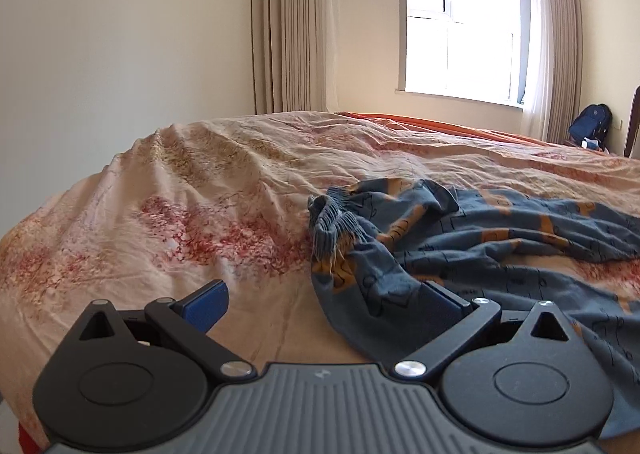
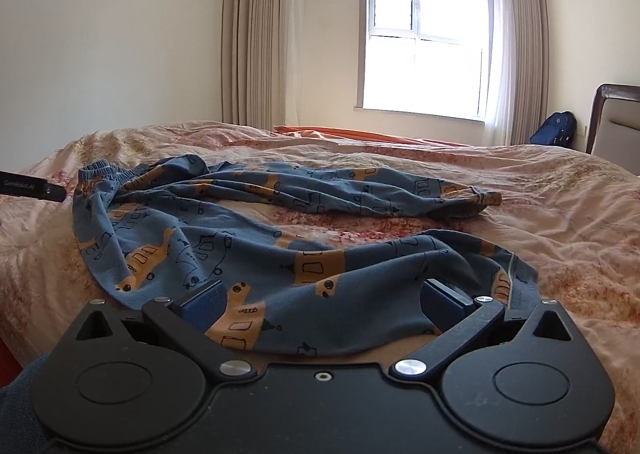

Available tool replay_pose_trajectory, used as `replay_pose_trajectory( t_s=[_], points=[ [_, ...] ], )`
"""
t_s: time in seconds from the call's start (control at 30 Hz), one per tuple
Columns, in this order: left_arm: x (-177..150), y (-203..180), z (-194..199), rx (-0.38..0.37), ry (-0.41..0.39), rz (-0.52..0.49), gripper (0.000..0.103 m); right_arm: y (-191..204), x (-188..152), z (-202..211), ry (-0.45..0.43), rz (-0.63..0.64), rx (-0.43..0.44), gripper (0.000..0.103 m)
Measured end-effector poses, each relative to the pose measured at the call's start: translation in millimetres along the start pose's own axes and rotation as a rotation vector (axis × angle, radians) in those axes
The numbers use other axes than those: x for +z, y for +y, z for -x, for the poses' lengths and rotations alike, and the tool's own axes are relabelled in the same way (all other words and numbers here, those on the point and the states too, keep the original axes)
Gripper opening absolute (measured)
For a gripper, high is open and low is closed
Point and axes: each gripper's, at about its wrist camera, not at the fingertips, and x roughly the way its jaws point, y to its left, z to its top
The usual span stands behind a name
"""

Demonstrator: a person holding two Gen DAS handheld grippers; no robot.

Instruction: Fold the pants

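Blue pants with an orange print lie crumpled and unfolded on the bed, waistband at the left and the two legs running right. In the left wrist view the bunched waistband sits just ahead. My left gripper is open at the waist end; its right finger lies against the cloth and its left finger is over bare sheet. My right gripper is open over the near leg, one finger on each side of the fabric. The tip of the left gripper shows at the far left of the right wrist view.
The bed is covered by a wrinkled peach floral sheet. An orange blanket edge lies at the far side. A window with curtains is behind. A blue backpack and a headboard stand at the right.
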Motion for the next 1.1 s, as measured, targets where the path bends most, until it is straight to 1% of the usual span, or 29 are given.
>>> replay_pose_trajectory(
  t_s=[0.07,0.17,0.2,0.27,0.33,0.37,0.4,0.43,0.47,0.5,0.53,0.57,0.63,0.73,0.8,0.9,1.0,1.1],
  points=[
    [8.3,4.1,-18.8,-0.016,-0.003,0.014,0.103,0.2,3.6,-10.0,-0.001,-0.016,0.054,0.103],
    [17.9,7.6,-46.7,-0.019,0.012,0.026,0.103,4.0,14.3,-32.4,0.008,-0.033,0.12,0.103],
    [20.3,8.6,-56.1,-0.014,0.026,0.044,0.103,6.3,19.1,-40.9,0.014,-0.029,0.144,0.103],
    [22.9,13.0,-68.6,-0.03,0.048,0.083,0.101,12.3,27.6,-57.1,0.025,-0.011,0.183,0.103],
    [23.5,18.8,-78.3,-0.042,0.063,0.116,0.088,20.1,37.1,-75.8,0.052,0.023,0.219,0.103],
    [23.0,20.9,-81.9,-0.049,0.077,0.127,0.079,24.0,41.2,-84.3,0.063,0.037,0.233,0.103],
    [22.5,23.4,-85.0,-0.064,0.089,0.132,0.066,27.4,44.7,-91.9,0.072,0.046,0.245,0.103],
    [21.6,25.5,-86.7,-0.089,0.097,0.136,0.059,32.0,48.7,-99.8,0.086,0.061,0.26,0.103],
    [20.5,27.6,-87.4,-0.124,0.104,0.144,0.042,36.7,52.2,-106.1,0.097,0.082,0.274,0.103],
    [19.4,28.6,-87.1,-0.151,0.108,0.151,0.023,41.6,54.7,-110.6,0.103,0.105,0.287,0.103],
    [18.0,28.8,-84.8,-0.173,0.111,0.162,0.017,46.8,57.2,-114.6,0.104,0.124,0.297,0.103],
    [17.0,29.2,-81.4,-0.173,0.112,0.173,0.017,50.2,59.0,-118.3,0.108,0.136,0.31,0.103],
    [16.2,31.7,-75.4,-0.148,0.111,0.185,0.014,54.2,61.5,-124.9,0.135,0.139,0.332,0.103],
    [16.9,45.8,-65.1,-0.13,0.117,0.207,0.011,56.3,60.6,-126.3,0.168,0.118,0.313,0.103],
    [15.4,57.0,-57.9,-0.119,0.123,0.214,0.011,55.6,57.8,-119.3,0.17,0.115,0.313,0.103],
    [11.1,71.7,-52.9,-0.097,0.143,0.217,0.011,54.4,55.1,-107.4,0.171,0.147,0.315,0.103],
    [2.3,75.9,-55.0,-0.076,0.185,0.221,0.011,51.1,53.8,-100.7,0.178,0.169,0.31,0.103],
    [-5.9,76.6,-44.0,-0.059,0.177,0.213,0.011,46.0,52.8,-102.7,0.184,0.15,0.298,0.103]
  ],
)
